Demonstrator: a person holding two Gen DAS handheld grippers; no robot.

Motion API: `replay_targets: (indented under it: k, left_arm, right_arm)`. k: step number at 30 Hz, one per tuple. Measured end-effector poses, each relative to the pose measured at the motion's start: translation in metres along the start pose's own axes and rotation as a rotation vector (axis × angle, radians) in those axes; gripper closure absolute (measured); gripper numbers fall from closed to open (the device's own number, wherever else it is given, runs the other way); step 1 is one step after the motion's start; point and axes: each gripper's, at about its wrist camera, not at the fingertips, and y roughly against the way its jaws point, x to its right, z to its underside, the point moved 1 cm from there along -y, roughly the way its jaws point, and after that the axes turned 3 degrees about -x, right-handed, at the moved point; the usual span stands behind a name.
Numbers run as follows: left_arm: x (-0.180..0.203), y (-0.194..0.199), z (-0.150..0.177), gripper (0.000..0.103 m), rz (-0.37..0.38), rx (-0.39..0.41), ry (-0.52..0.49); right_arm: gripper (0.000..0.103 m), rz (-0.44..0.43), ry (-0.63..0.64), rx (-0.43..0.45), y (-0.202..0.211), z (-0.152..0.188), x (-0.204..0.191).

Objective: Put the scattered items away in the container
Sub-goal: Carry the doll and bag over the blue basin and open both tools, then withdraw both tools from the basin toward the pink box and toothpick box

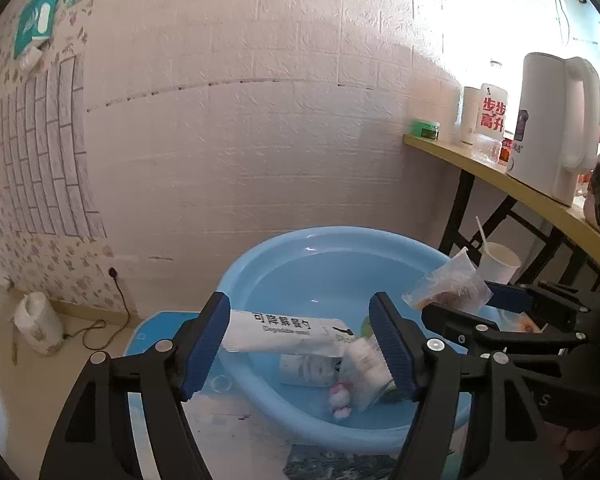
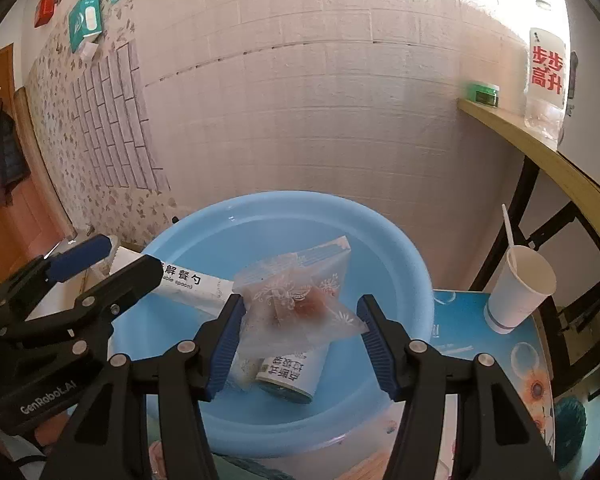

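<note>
A light blue basin [image 1: 300, 256] [image 2: 400, 256] stands on a small patterned table. My left gripper [image 1: 300, 344] is open over the basin; a white spoon packet [image 1: 284, 330] [image 2: 192, 284] hangs between its fingers, touching the left one. My right gripper [image 2: 296, 344] [image 1: 476, 312] is open over the basin; a clear snack bag [image 2: 296, 304] [image 1: 448, 286] with a brown piece inside rests against its left finger. In the basin lie a white roll with blue print [image 2: 296, 372] [image 1: 312, 368], a small white bottle [image 1: 368, 372] and a pink-white item [image 1: 340, 398].
A white paper cup with a spoon [image 2: 520, 292] [image 1: 498, 262] stands on the patterned table [image 2: 512, 364] right of the basin. A yellow-edged side table [image 1: 500, 176] carries a white kettle [image 1: 552, 136], a bottle [image 1: 492, 116] and a green box [image 1: 426, 128]. A brick-pattern wall is behind.
</note>
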Motion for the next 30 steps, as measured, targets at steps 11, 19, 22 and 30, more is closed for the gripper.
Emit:
replay_targets:
  k: [11, 19, 22, 30]
  left_arm:
    - [-0.021, 0.009, 0.013, 0.023, -0.027, 0.004, 0.048]
    - [-0.03, 0.014, 0.028, 0.021, -0.036, -0.031, 0.075]
    - [-0.03, 0.018, 0.032, 0.021, -0.036, -0.037, 0.081]
    - [-0.018, 0.031, 0.046, 0.021, -0.024, -0.057, 0.066]
  right_arm:
    - [0.026, -0.004, 0.049, -0.063, -0.018, 0.0, -0.014]
    - [0.017, 0.02, 0.046, -0.074, -0.019, 0.003, -0.014]
    - [0.017, 0.015, 0.049, -0.073, -0.014, 0.005, -0.017]
    - [0.017, 0.023, 0.029, -0.055, 0.009, 0.017, -0.012]
